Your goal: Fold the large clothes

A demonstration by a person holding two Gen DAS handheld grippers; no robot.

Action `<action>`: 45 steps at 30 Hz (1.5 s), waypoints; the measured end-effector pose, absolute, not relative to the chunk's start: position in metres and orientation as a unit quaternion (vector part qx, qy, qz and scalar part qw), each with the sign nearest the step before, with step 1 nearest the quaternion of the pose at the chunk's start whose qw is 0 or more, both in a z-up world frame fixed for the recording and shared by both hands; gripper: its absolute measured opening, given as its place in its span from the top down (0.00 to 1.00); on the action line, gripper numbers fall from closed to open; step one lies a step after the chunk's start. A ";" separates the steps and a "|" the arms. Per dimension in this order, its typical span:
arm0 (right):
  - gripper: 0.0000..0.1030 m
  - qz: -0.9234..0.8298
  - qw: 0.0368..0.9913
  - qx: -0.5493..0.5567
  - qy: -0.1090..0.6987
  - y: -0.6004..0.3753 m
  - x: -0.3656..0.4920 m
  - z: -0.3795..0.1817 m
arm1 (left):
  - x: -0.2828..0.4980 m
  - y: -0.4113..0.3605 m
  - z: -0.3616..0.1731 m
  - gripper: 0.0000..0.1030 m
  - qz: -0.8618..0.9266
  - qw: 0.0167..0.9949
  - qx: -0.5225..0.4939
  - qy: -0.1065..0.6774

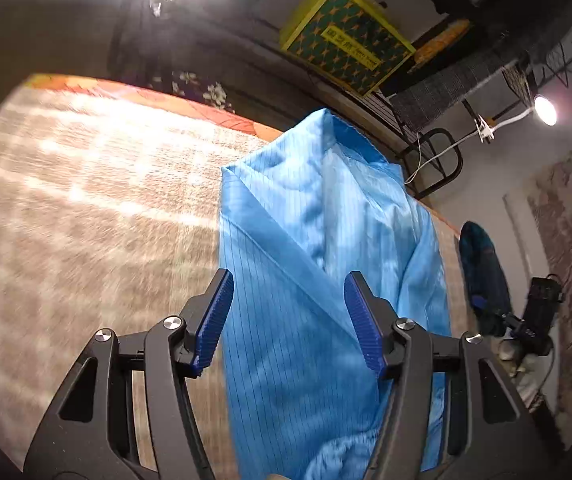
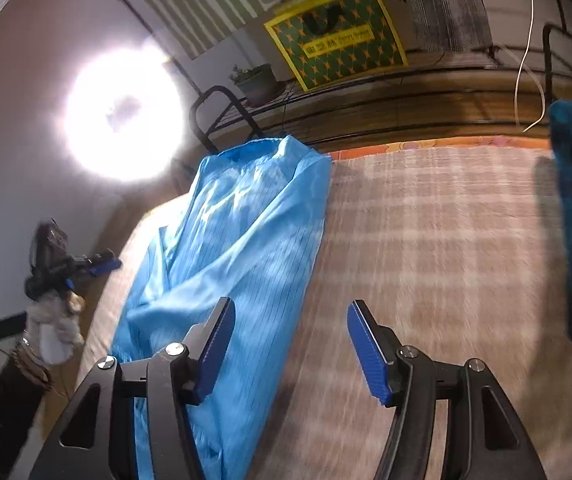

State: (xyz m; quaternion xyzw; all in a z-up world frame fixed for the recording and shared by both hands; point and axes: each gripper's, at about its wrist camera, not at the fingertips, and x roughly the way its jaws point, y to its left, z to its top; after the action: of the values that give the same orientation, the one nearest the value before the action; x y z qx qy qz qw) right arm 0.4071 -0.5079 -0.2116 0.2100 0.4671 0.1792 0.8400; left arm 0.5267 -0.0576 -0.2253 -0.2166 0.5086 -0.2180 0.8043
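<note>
A long, folded garment of light blue, finely striped cloth (image 1: 317, 264) lies on a bed covered with a beige and white checked woven blanket (image 1: 94, 208). Its far end reaches the orange edge of the bed.

The left hand-held gripper (image 1: 289, 320) has black arms and blue ribbed pads. Its jaws stand wide apart above the near part of the garment, and nothing is pressed between them.

The right hand-held gripper (image 2: 291, 344) also stands wide and holds nothing. Its left pad is over the edge of the garment (image 2: 242, 240), its right pad over the bare blanket (image 2: 445, 240).
</note>
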 end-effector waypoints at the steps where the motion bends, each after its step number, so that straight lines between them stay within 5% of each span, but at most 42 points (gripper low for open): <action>1: 0.40 0.183 0.837 0.221 0.467 -0.509 0.417 -0.217 | 0.535 -0.056 -0.232 0.42 -0.217 0.800 -0.227 0.512; 12: 0.40 0.216 0.814 0.244 0.481 -0.491 0.507 -0.261 | 0.607 -0.060 -0.271 0.43 -0.230 0.775 -0.261 0.528; 30: 0.39 0.248 0.816 0.219 0.475 -0.464 0.607 -0.270 | 0.707 -0.152 -0.246 0.42 -0.265 0.785 -0.177 0.532; 35: 0.66 0.251 0.817 0.193 0.482 -0.451 0.613 -0.273 | 0.717 -0.175 -0.254 0.43 -0.251 0.789 -0.146 0.541; 37: 0.75 0.253 0.818 0.184 0.483 -0.448 0.613 -0.272 | 0.718 -0.180 -0.257 0.57 -0.241 0.795 -0.131 0.541; 38: 0.85 0.252 0.820 0.179 0.482 -0.446 0.613 -0.272 | 0.718 -0.182 -0.258 0.79 -0.240 0.798 -0.123 0.539; 39: 0.89 0.250 0.822 0.175 0.482 -0.444 0.613 -0.271 | 0.716 -0.184 -0.258 0.89 -0.239 0.800 -0.118 0.537; 45: 0.99 0.233 0.842 0.139 0.466 -0.433 0.607 -0.254 | 0.703 -0.183 -0.247 0.98 -0.247 0.820 -0.119 0.503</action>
State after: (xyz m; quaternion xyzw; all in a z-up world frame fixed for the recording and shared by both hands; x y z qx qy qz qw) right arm 0.6072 -0.4330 -0.2537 0.1394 0.4661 0.2333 0.8419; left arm 0.7026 -0.1833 -0.2465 -0.1190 0.5027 -0.2472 0.8197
